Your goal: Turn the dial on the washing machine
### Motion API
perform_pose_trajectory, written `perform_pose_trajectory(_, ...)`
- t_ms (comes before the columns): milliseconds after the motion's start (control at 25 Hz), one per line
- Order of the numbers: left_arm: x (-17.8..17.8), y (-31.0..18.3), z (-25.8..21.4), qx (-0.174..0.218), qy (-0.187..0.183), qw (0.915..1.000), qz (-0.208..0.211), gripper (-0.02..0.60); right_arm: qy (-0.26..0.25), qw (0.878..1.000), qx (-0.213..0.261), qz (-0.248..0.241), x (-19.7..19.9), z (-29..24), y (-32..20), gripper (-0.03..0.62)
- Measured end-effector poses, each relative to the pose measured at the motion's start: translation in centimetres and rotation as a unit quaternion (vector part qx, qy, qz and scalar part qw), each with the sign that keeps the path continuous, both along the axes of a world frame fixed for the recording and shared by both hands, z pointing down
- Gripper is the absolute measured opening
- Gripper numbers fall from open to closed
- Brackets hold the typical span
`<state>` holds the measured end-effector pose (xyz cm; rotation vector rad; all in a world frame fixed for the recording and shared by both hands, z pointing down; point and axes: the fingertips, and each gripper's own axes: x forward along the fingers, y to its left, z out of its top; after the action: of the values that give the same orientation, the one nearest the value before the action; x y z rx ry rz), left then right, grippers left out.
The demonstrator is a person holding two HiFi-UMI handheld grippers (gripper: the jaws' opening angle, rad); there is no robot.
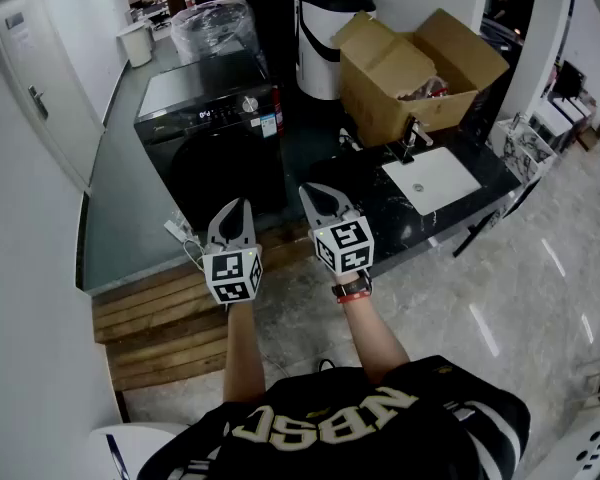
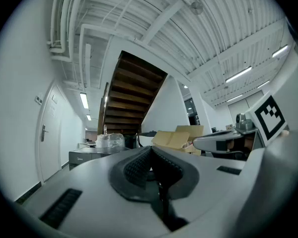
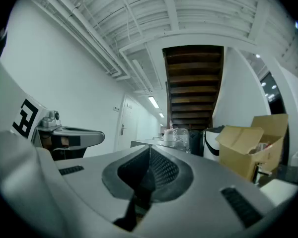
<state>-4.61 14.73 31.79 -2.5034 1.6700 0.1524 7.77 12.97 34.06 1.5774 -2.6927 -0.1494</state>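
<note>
Progress: none yet, I judge | my left tongs [image 1: 234, 209] and right tongs [image 1: 316, 194] both pressed together, empty, side by side, well apart from washing machine [image 1: 215, 143] | dial [image 1: 249, 103] on its control strip, untouched | left: approach, grip, turn.

dark floor [image 1: 120, 218] ahead of me
i see washing machine [image 1: 215, 138] at 11 o'clock, cardboard box [image 1: 420, 68] at 1.

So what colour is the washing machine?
The washing machine is black, its dial silvery; best seen in the head view.
</note>
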Motion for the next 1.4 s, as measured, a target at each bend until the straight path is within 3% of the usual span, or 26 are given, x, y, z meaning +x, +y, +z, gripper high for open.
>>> perform_pose_trajectory(320,3.8,-2.5,0.7,0.001,0.0,1.0,-0.009,0.014,-0.001,1.0,-0.001,-0.026,2.5,1.0,-2.7,0.012)
perform_pose_trajectory(680,4.9,-3.8,1.8,-0.009,0.005,0.999,-0.043,0.014,-0.02,0.998,-0.017,-0.06,3.4,2.4,-4.6,0.012)
perform_pose_trajectory(920,5.6,-5.5,1.7,-0.004,0.005,0.999,-0.044,0.014,-0.034,0.997,-0.023,-0.063,4.0,3.0,-6.5,0.014)
perform_pose_trajectory(1400,4.2,-15.6,3.1,-0.012,0.011,0.9995,-0.029,0.014,-0.034,0.997,-0.037,-0.052,2.1,4.3,-16.4,0.015)
